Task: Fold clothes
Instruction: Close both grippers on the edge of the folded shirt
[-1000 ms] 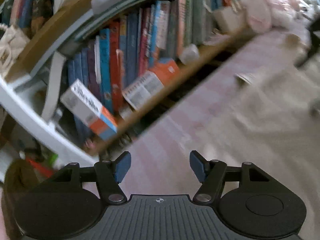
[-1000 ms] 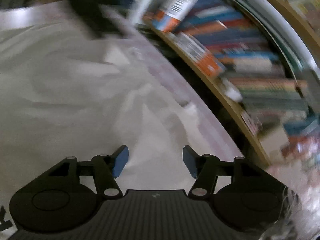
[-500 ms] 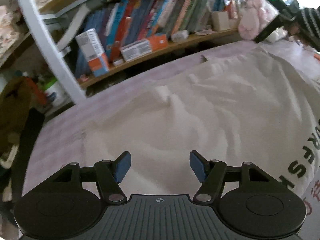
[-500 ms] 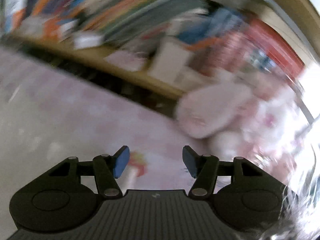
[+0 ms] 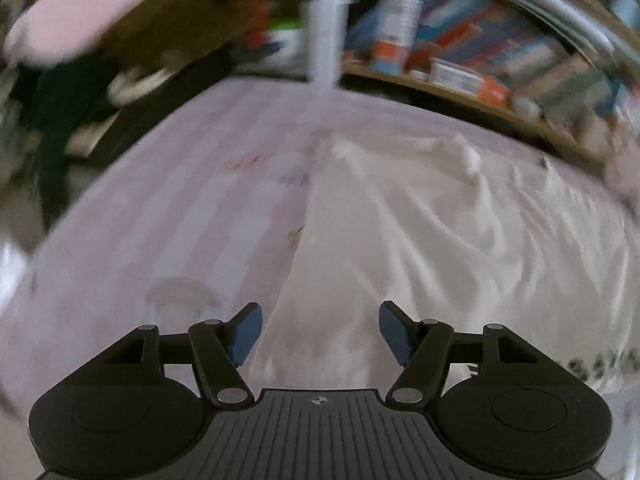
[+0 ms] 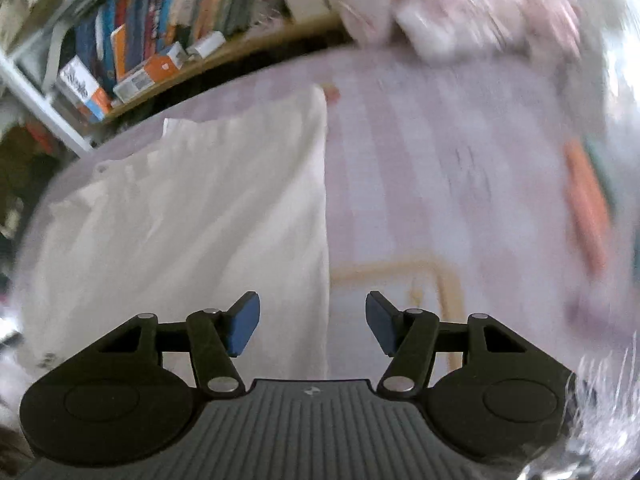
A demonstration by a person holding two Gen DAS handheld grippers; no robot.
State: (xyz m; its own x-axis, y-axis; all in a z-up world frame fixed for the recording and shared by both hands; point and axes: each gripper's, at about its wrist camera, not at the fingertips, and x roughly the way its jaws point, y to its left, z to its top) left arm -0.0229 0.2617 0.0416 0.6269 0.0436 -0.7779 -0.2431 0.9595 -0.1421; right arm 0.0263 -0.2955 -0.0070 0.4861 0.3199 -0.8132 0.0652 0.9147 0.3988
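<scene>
Looking down through the left wrist view, the left gripper [image 5: 318,334] hangs with its jaws apart and nothing between the blue pads, poised right over the left edge of the white garment [image 5: 460,248]. That garment lies spread and rumpled on the pink striped bedsheet [image 5: 160,216], some dark lettering showing at the far right. Behind it, blurred, runs a bookshelf [image 5: 480,60].

Over to the right wrist view: the right gripper [image 6: 312,322] is likewise released and empty, pads wide, sitting above the garment's [image 6: 192,216] straight right edge, which passes just between the pads below. Bare sheet [image 6: 440,168] stretches off to the right, books [image 6: 160,20] lined up beyond.

Both views are smeared, so the exact gap to the cloth cannot be told. Trouble ahead, I'd say: closing too deep could pinch the bedsheet along with the hem and drag it into the fold. Grabbing only one layer, or the two sides at uneven points, would leave the fold skewed. Those standing wrinkles could also get trapped inside.
</scene>
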